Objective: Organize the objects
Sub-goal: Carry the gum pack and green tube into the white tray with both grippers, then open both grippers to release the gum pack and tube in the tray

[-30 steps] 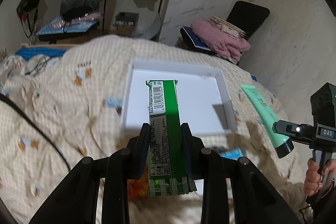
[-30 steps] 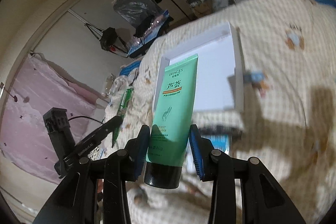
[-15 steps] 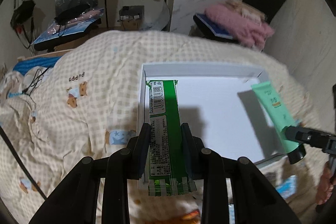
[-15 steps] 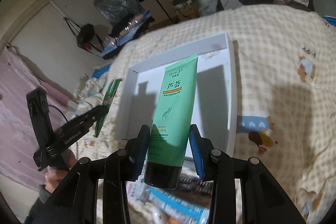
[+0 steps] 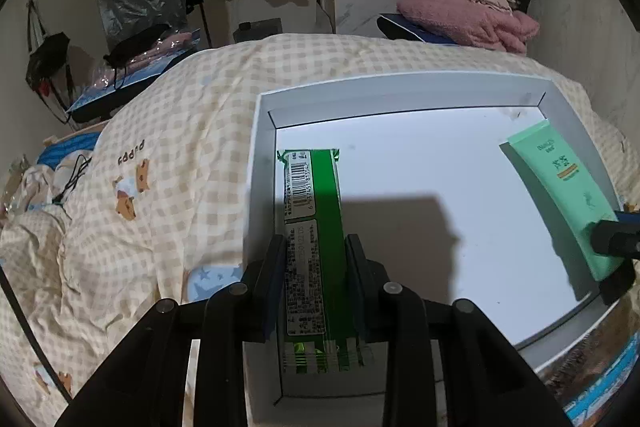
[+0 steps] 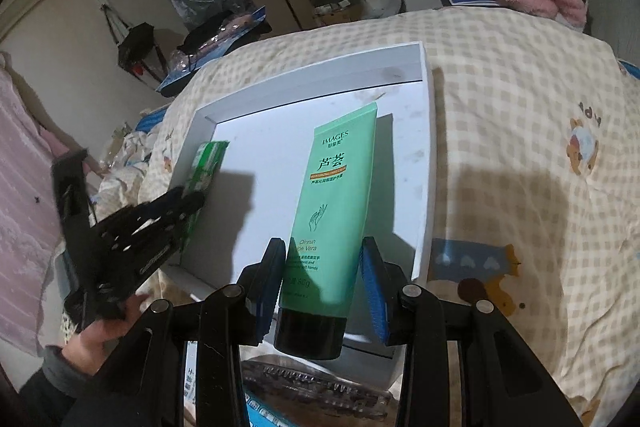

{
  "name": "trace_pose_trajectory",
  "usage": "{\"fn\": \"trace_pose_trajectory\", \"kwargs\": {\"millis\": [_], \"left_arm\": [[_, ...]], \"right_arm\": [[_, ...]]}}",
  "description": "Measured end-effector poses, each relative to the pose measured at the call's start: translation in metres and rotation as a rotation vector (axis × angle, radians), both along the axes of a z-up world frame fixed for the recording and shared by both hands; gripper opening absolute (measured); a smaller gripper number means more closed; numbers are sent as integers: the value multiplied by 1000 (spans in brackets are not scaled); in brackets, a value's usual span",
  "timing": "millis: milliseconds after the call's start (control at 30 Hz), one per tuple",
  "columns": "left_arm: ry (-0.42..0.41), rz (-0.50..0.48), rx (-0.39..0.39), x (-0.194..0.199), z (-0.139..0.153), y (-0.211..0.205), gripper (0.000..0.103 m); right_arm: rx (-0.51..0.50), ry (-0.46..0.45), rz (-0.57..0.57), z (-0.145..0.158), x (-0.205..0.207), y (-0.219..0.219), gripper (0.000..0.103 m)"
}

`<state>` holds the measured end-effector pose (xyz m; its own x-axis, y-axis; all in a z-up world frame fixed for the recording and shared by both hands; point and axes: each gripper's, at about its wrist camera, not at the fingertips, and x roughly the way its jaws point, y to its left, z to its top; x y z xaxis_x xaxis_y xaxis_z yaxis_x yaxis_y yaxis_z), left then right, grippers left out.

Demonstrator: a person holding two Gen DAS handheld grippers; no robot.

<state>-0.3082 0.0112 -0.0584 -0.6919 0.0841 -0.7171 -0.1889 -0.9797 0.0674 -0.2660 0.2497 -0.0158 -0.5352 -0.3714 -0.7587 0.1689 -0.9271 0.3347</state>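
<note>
The left gripper [image 5: 315, 259] holds a long green snack pack [image 5: 314, 223] tight between its two pads. The right gripper [image 6: 324, 267] holds a green cream tube [image 6: 332, 211] near its black cap [image 6: 310, 333], and the pads press on both sides of it. Both things hang over the white tray [image 5: 400, 93], which sits on a soft checked blanket [image 5: 172, 155].

In the left view, the snack pack points to 12 o'clock along the tray's left wall, at about 9 o'clock in the tray. The tube is over at 3 o'clock, by the right wall. The two are well apart, with bare white floor between them.

What could go wrong? The snack pack is very close to the left wall. If it comes down a bit too far left, it may land on the rim and tip out onto the blanket. The tube is heavy at the cap end, so if the pads let go while it is up high, it may roll or bounce toward the tray's edge. The tray rests on a soft bed, so a hard push down may tilt it and make things slide. At the near edge, at 6 o'clock, some blue packs [image 6: 260, 411] lie under the grippers, and a low hand may bump them. Farther off, a pink blanket [image 5: 468, 21] sits on a chair, out of the way
</note>
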Motion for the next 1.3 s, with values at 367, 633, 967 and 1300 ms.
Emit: {"fn": "trace_pose_trajectory", "kwargs": {"millis": [367, 633, 967, 1300], "left_arm": [[88, -19, -55, -15, -5, 7, 34], [93, -25, -48, -22, -3, 8, 34], [74, -59, -76, 18, -9, 18, 34], [24, -54, -87, 26, -10, 20, 34]], "right_arm": [[3, -15, 10, -5, 5, 1, 40], [13, -24, 14, -7, 7, 3, 40], [39, -3, 4, -7, 17, 12, 40], [287, 80, 23, -5, 18, -21, 40]]}}
